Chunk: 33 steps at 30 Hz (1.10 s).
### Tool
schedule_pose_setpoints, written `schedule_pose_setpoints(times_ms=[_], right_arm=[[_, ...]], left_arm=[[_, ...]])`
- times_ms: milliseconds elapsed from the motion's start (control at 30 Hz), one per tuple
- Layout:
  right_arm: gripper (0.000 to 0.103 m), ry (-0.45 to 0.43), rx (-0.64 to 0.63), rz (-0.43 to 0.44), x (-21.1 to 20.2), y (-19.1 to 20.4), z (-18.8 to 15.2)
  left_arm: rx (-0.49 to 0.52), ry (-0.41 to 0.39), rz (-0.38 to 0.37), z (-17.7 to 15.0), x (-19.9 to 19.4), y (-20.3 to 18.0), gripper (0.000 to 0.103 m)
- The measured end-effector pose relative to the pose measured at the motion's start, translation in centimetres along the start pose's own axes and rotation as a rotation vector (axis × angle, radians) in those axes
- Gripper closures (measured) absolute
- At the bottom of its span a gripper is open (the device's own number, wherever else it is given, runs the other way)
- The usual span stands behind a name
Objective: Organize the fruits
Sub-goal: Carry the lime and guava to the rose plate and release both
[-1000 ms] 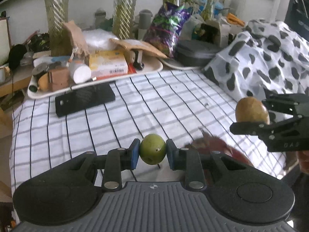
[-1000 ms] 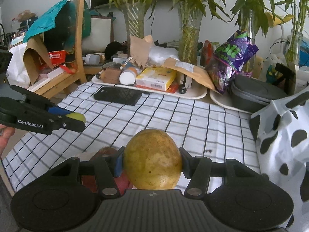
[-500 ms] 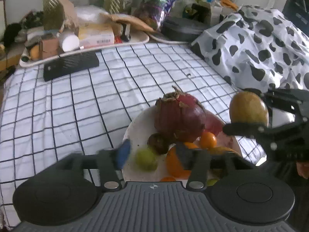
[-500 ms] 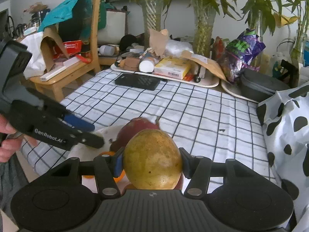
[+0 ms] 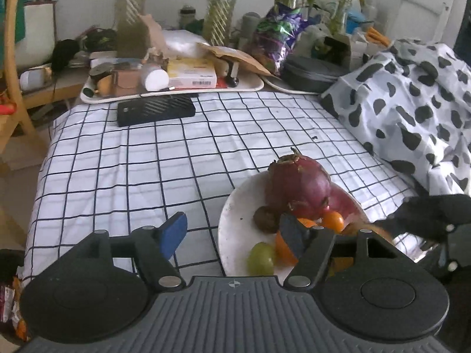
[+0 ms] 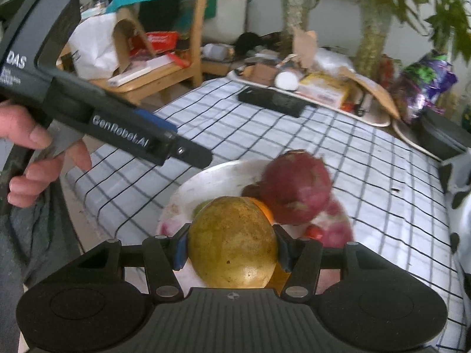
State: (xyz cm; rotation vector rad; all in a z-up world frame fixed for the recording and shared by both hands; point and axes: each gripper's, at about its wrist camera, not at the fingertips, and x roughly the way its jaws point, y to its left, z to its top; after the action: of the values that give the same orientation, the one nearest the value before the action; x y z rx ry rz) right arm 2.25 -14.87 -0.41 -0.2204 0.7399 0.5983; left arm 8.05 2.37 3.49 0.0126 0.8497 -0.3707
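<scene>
A white plate (image 5: 232,235) on the checked cloth holds a red dragon fruit (image 5: 297,188), oranges (image 5: 287,250), a small dark fruit (image 5: 265,219) and a small green fruit (image 5: 260,259). My left gripper (image 5: 232,234) hovers at the plate's near-left rim, its jaws opening with nothing between the blue pads; the green fruit lies just beyond them. My right gripper (image 6: 231,250) is shut on a large yellow-green fruit (image 6: 232,242) above the plate (image 6: 188,188), near the dragon fruit (image 6: 294,186). The left gripper (image 6: 176,150), held by a hand (image 6: 29,158), shows at the left there.
A black flat case (image 5: 156,113) lies further back on the cloth. Behind it a cluttered white tray (image 5: 176,88) and plant vases line the table's far edge. A spotted cloth (image 5: 412,103) is heaped at the right. A wooden chair (image 6: 164,67) stands off the left.
My left gripper went from shut on the small green fruit to open; that fruit now lies on the plate. Both grippers moved in over the plate, the right one still holding the yellow-green fruit.
</scene>
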Motion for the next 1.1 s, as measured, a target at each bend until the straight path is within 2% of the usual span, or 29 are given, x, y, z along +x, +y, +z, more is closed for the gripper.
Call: schedule_pose_setpoints(times_ms=[367,667,700,733,767,833,1100], right_arm=[[0.045,0.019,-0.024,0.034,2.0,1.9,0.9],[0.044,-0.005,-0.073,0.014,3.4,3.1,1.9],[0.04,-0.001,-0.084,0.011,3.4,3.2,1.8],[0.03,-0.001,-0.094,-0.002,3.3,3.3,1.7],[0.001,-0.017,-0.102,-0.029,3.0,3.4,1.5],[0.0,-0.078,-0.114,-0.05,1.9,3.3,1.3],[0.0,-0.079,0.01,-0.096,-0.9,1.5,0.4]], left_arm=[[-0.098,-0.07,0.053,-0.2,-1.9,1.9,0.035],[-0.084,-0.079,0.075,-0.4,-2.1,2.1,0.035],[-0.083,-0.082,0.076,-0.5,-2.2,2.1,0.035],[-0.082,-0.085,0.077,-0.5,-2.3,2.1,0.035],[-0.082,-0.089,0.078,-0.5,-2.3,2.0,0.035],[-0.083,-0.099,0.072,-0.5,-2.6,1.9,0.035],[-0.064,-0.101,0.088,-1.3,-3.6,0.6,0.035]])
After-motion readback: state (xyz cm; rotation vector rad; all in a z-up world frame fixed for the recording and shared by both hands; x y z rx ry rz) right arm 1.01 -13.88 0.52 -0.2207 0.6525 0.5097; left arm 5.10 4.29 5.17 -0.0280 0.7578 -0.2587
